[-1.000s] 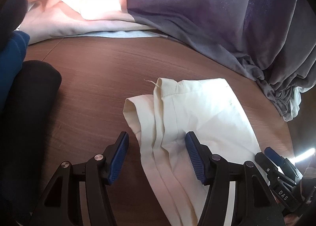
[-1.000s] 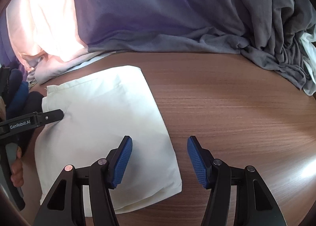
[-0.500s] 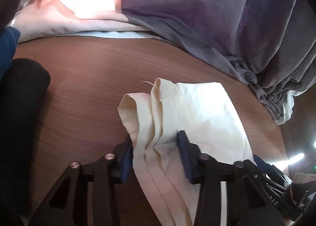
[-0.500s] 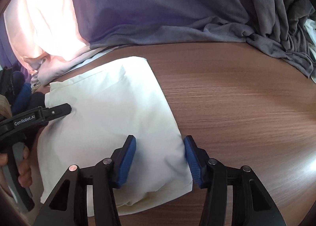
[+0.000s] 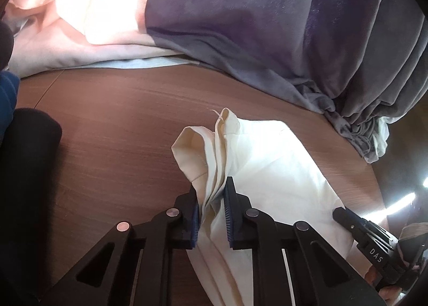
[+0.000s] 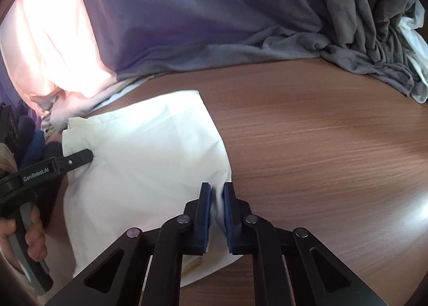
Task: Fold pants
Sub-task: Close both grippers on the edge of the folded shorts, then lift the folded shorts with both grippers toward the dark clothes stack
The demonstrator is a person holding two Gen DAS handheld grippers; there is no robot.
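Note:
Folded cream pants (image 5: 270,172) (image 6: 149,161) lie on the brown wooden table (image 5: 120,129) (image 6: 321,150). My left gripper (image 5: 212,193) is closing on the bunched layered edge at the pants' left side, with cloth pinched between its blue pads. My right gripper (image 6: 217,193) is closing on the pants' right edge near the front corner, and cloth is squeezed between its pads. In the left wrist view the right gripper's black tip (image 5: 347,220) rests at the pants' far right. The left gripper's tip (image 6: 80,158) shows in the right wrist view, held by a hand (image 6: 32,236).
A pile of clothes lines the back of the table: a pink garment (image 5: 88,11) (image 6: 45,38), a purple-grey one (image 5: 267,25) (image 6: 187,25) and crumpled grey cloth (image 6: 374,38). Dark and blue fabric (image 5: 24,161) lies at the left. Bare wood spreads to the right (image 6: 334,185).
Both grippers went from wide open to pinching the pants' edges. The left edge of the pants bunched up between the left pads; the right edge gathered between the right pads.

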